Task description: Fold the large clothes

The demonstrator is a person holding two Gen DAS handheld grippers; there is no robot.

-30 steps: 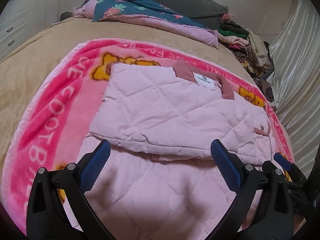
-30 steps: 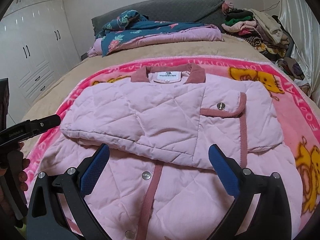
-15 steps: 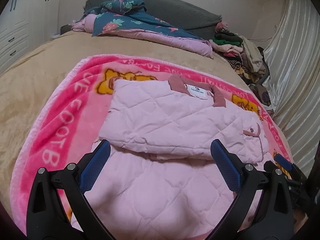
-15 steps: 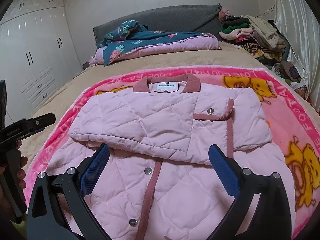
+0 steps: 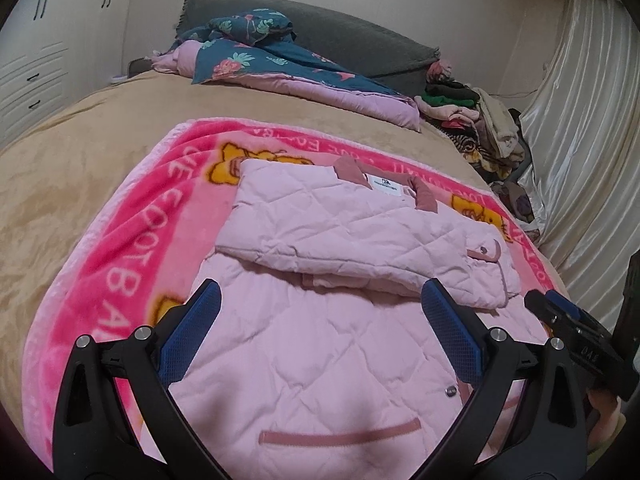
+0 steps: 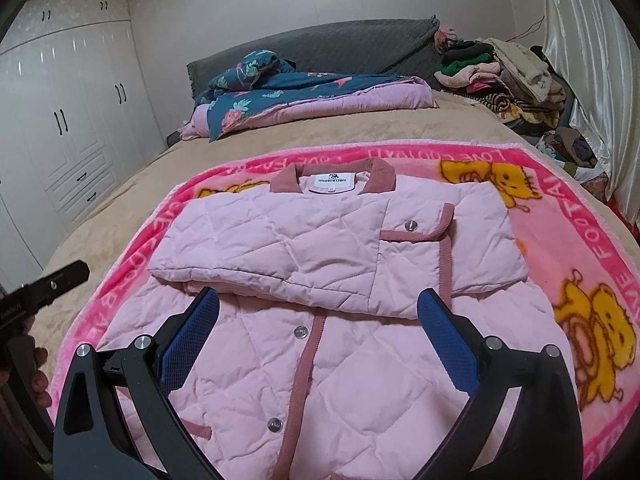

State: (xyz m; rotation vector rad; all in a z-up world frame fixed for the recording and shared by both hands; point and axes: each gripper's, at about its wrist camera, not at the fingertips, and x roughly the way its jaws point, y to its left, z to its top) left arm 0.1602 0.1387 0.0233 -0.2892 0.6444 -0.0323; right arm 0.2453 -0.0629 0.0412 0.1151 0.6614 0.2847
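Note:
A pale pink quilted jacket [image 5: 340, 320] [image 6: 320, 264] with dusty-rose collar and trim lies front-up on a bright pink cartoon blanket [image 5: 120, 264] [image 6: 580, 208]. Both sleeves are folded across its chest, forming a band below the collar. My left gripper [image 5: 320, 332] hovers open above the jacket's lower left part, nothing between its blue pads. Over the button placket at the jacket's lower middle, my right gripper [image 6: 318, 334] is open and empty too. Each gripper shows at the edge of the other's view.
The blanket covers a tan bedspread [image 6: 460, 120]. A floral duvet [image 6: 304, 96] lies at the grey headboard [image 6: 360, 44]. A heap of clothes [image 6: 504, 76] sits at the far right by a satin curtain [image 5: 580, 140]. White wardrobes [image 6: 68, 120] stand left.
Both grippers have drawn back and up from the jacket; more of its lower half, with snaps and a pocket trim, has come into view. The jacket lies unmoved.

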